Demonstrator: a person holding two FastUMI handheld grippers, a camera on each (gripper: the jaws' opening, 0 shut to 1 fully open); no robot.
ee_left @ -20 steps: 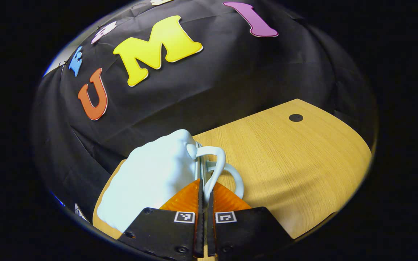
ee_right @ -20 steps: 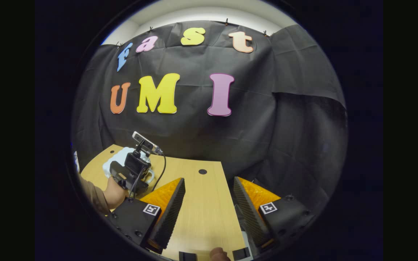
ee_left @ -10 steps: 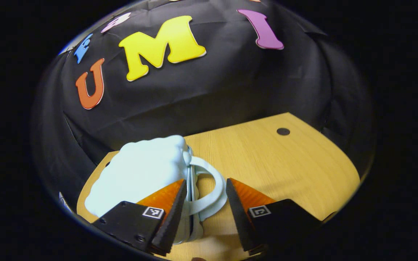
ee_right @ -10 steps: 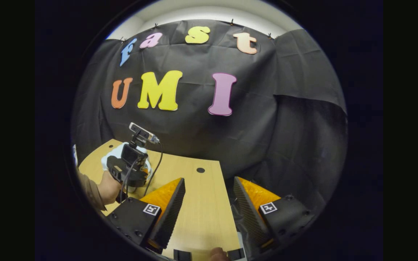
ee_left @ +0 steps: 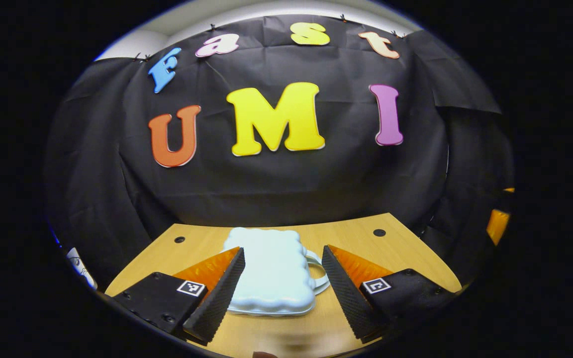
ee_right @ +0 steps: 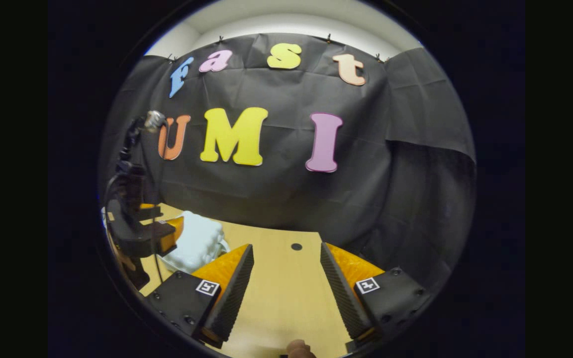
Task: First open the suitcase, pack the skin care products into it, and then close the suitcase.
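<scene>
The left gripper view looked level along its fingers, close over the suitcase (ee_left: pixel 271 271) toward the wall. The right gripper view faced likewise from farther right, sharing the suitcase (ee_right: pixel 196 242) and table (ee_right: pixel 276 278).

A closed pale-blue suitcase (ee_left: pixel 271 278) lies flat on the wooden table (ee_left: pixel 396 258), between the left gripper (ee_left: pixel 281 278)'s spread fingers. Bare tabletop stretches to its right; black cloth wall (ee_left: pixel 276 184) blocks behind.
</scene>
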